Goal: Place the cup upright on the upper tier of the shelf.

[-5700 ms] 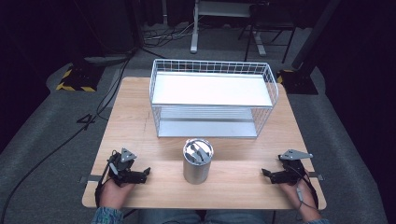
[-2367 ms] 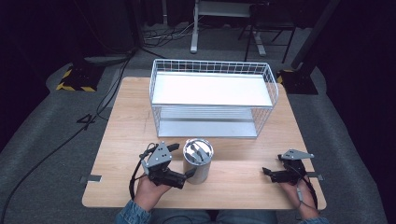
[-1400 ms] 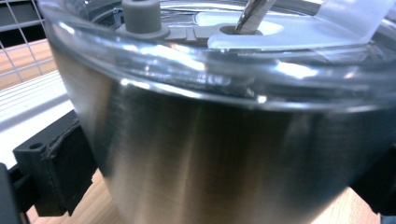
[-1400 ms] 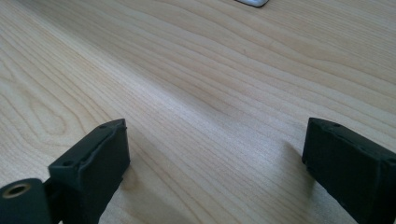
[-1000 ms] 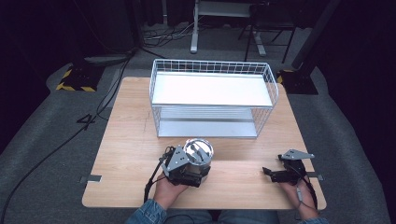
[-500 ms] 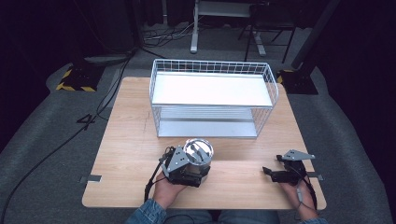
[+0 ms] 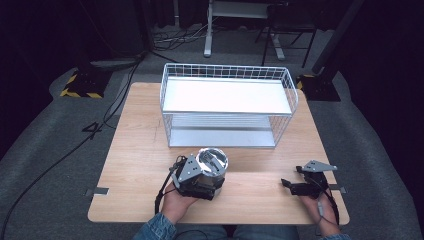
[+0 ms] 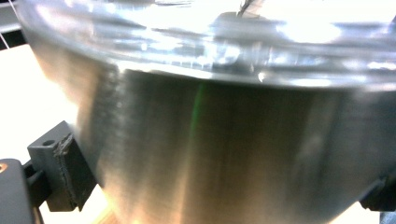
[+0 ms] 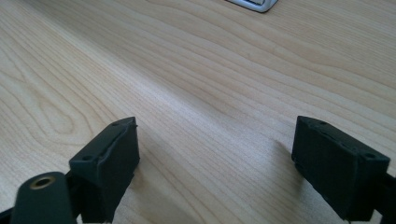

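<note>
Steel canister between the left gripper's jaws at the table's near edge

Steel canister [image 7: 211,167], a brushed-metal cylinder with a shiny lid, stands upright on the wooden table [image 7: 135,145] near its front edge, in front of the white wire basket [image 7: 227,107] and apart from it. The left gripper [image 7: 197,182] reaches it from the person's side, with the left hand [image 7: 177,202] behind it and a grey three-cornered plate on top. In the left gripper view the canister's wall [image 8: 224,149] sits right between the two black jaws: the left-side pad [image 8: 60,170] lies just beside the metal, and the other jaw peeks out at the far right edge. Whether the pads actually press the wall cannot be told from these views.

The right gripper [image 7: 295,185] rests low on the table toward the right front corner, well apart from the canister. In the right gripper view its jaws stand wide apart with bare wood grain between them, and a corner of the basket's base [image 9: 254,3] shows at the top.
</note>
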The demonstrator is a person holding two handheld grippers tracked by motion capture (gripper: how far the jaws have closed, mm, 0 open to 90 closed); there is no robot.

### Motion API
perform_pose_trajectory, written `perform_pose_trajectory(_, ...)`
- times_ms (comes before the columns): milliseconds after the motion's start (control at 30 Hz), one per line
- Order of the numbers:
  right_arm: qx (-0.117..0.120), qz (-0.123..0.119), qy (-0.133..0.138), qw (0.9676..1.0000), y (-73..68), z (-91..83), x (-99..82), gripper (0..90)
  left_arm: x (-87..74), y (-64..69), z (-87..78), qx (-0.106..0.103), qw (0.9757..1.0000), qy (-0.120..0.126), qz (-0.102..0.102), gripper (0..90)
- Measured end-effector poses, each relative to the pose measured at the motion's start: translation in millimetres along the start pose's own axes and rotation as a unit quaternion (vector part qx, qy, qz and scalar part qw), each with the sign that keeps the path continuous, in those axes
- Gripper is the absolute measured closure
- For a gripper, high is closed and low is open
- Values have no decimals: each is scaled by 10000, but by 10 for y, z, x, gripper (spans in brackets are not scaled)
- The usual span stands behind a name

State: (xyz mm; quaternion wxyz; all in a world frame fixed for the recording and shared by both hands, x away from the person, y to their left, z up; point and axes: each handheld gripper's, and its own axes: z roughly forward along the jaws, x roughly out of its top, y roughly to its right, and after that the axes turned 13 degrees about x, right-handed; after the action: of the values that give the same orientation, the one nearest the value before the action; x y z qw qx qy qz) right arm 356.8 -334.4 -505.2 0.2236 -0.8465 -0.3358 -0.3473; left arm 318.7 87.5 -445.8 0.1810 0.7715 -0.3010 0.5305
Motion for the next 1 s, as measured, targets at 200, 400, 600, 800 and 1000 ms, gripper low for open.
perform_pose_trajectory(200, -5, 13, 10, 10000, 0, 2, 0, 153, 120, -30, -91, -4, 10000, -39, 7, 35)
perform_pose_trajectory(400, -6, 12, 9, 10000, 0, 2, 0, 153, 286, -47, -170, -33, 10000, -43, 61, 35)
perform_pose_trajectory(600, -3, 8, 2, 10000, 1, 1, 0, 153, 466, -66, -228, -80, 9999, -20, 123, 35)
perform_pose_trajectory(800, -3, 11, 5, 10000, 0, 1, 0, 153, 661, -77, -286, -104, 9997, 66, 197, 35)
perform_pose_trajectory(1000, -5, 12, 9, 10000, 0, 2, 0, 153, 820, -98, -321, -131, 9996, 139, 225, 35)
